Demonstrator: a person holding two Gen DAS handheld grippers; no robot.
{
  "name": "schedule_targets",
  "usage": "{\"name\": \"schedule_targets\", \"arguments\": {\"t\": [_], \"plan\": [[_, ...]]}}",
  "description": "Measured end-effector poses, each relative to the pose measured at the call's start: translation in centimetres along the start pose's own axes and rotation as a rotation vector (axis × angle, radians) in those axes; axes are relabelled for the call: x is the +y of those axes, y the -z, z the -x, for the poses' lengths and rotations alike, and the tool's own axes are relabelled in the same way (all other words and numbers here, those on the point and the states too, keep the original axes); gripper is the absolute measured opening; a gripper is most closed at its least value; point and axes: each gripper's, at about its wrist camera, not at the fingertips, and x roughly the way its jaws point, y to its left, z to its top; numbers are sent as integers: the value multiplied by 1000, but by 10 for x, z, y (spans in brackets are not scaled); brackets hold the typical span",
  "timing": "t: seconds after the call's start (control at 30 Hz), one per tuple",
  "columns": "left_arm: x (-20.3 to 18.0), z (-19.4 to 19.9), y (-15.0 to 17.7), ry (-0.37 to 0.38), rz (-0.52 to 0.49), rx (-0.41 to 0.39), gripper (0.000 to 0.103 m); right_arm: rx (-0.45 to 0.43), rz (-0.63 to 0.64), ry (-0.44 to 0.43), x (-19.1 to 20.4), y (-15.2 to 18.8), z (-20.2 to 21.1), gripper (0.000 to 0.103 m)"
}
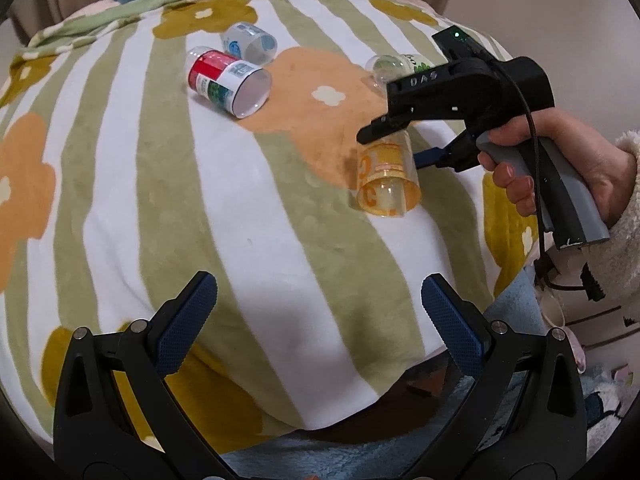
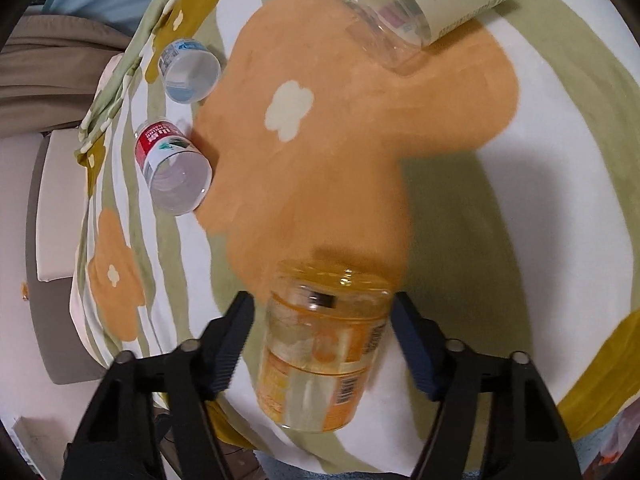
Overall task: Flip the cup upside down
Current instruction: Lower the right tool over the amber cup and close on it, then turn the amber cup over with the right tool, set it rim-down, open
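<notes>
On the striped floral blanket [image 1: 248,216], which covers a rounded surface that is not identifiable as a counter, four clear plastic cups cut from bottles are seen, all looking empty. Toward the far left edge a red-and-white labelled clear plastic cup [image 1: 228,82] lies on its side with its open mouth turned toward the near edge, and just behind it a blue-and-white labelled clear cup [image 1: 250,43] lies likewise. In the foreground the left gripper [image 1: 318,320] is held above the near edge with its blue-padded fingers [image 1: 186,320] spread wide and nothing between them. Further right, toward the middle of the blanket, the orange-labelled transparent plastic cup [image 2: 320,354], the task's thing, is seen standing with its closed base up and its open rim down on the cloth, so the flip is judged done or nearly done. The right gripper [image 2: 324,344] straddles it with fingers parted; small gaps show on both sides in the right wrist view, so it is judged released, though contact cannot be fully ruled out. Withdrawal appears to be what remains. Near the far right edge a green-printed pale-labelled clear cup [image 2: 404,8] lies on its side.
</notes>
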Motion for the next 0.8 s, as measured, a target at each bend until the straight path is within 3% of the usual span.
{"name": "schedule_targets", "arguments": {"t": [0.2, 0.27, 0.4, 0.5, 0.63, 0.8], "plan": [[-1, -2, 0, 12, 3, 0, 102, -27, 43, -9, 3, 3, 6, 59], [0, -2, 0, 13, 5, -4, 102, -89, 107, -36, 13, 4, 20, 59], [9, 0, 1, 17, 58, -30, 102, -394, 392, 17, 38, 25, 55, 59], [16, 3, -1, 23, 101, -48, 102, -538, 535, 68, 40, 48, 53, 59], [25, 10, -2, 9, 138, -75, 102, -646, 694, 150, 38, 73, 31, 58], [31, 13, 1, -38, 139, -80, 102, -692, 795, 216, 33, 91, 16, 58]]}}
